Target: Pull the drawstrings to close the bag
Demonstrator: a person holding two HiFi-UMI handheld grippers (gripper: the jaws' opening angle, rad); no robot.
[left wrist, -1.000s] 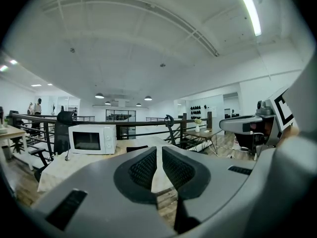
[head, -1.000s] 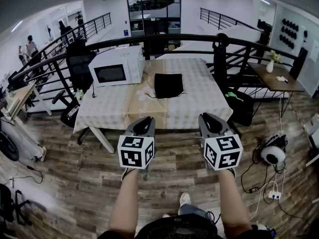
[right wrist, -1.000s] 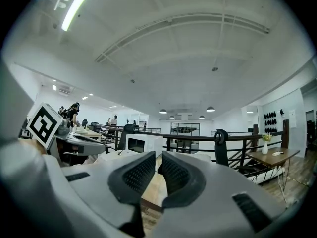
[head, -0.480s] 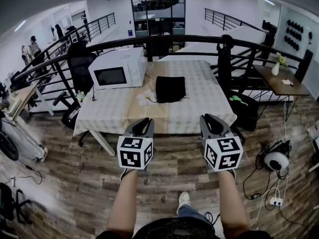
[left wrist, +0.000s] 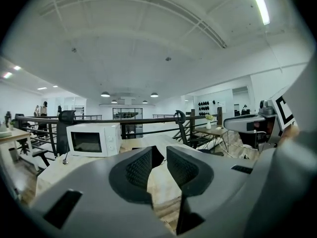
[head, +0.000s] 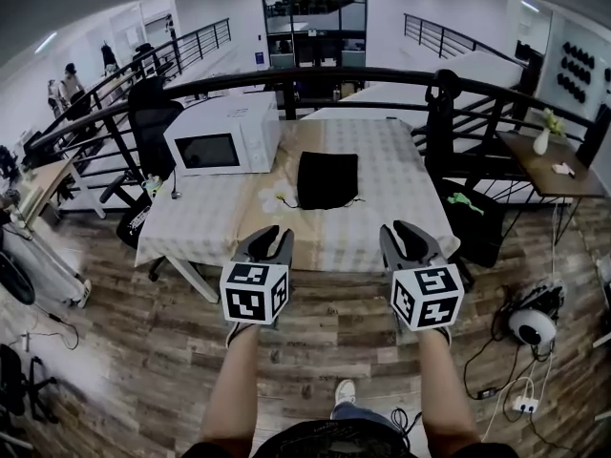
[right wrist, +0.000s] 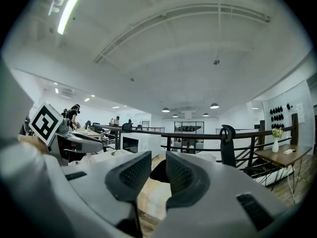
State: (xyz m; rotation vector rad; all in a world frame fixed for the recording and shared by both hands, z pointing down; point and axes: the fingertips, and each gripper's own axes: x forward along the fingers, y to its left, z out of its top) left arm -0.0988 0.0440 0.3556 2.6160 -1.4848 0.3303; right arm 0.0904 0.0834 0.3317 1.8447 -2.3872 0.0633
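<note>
A black drawstring bag (head: 326,179) lies flat in the middle of the table (head: 382,227), thin cords trailing from its lower corners. Both grippers are held over the floor just short of the table's near edge, well apart from the bag. My left gripper (head: 270,239) points at the table's front left part, and its jaws have just been opening with nothing between them. My right gripper (head: 406,234) points at the front right part, and its jaws too have just been opening and are empty. The bag (left wrist: 157,158) shows far off through the left gripper (left wrist: 158,151). Through the right gripper (right wrist: 158,157) the bag (right wrist: 159,172) shows likewise.
A white microwave (head: 224,136) stands on the table's left part. A black railing (head: 439,84) runs behind the table, with an office chair (head: 153,122) at the left. A side table with a vase (head: 549,151) is at the right, cables and a device (head: 530,327) on the floor.
Both grippers have moved forward toward the table's near edge. Their jaws, shut before, now stand a little apart.
</note>
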